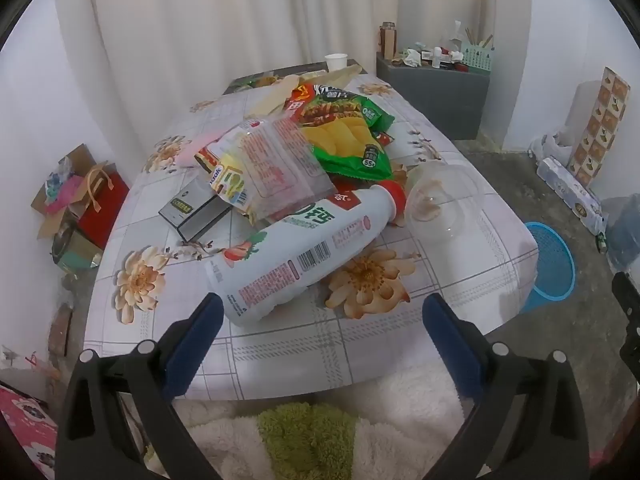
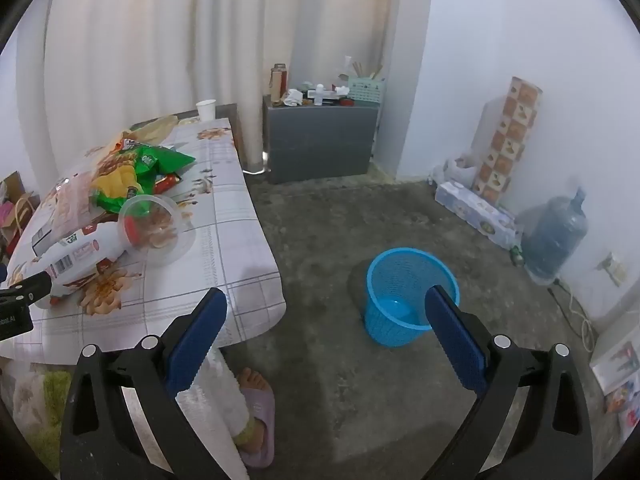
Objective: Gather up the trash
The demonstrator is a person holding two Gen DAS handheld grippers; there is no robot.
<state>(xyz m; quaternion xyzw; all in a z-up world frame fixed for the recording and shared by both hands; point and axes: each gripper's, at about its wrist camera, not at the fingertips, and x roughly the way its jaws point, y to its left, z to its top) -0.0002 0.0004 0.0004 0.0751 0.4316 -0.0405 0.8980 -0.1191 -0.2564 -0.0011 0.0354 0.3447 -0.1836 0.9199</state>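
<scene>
My left gripper hung spread wide and empty, the white plastic milk bottle lying on the floral tabletop just ahead. My right gripper gaped too, the blue mesh wastebasket standing beyond it.

Soft even indoor light, faint shadows, strong fisheye bending, dark vignette corners, slight haze.

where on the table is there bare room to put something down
Bare cloth along the near edge of the table, in front of the white bottle, and on the right side beyond the clear cup. The middle is crowded with snack bags.
</scene>
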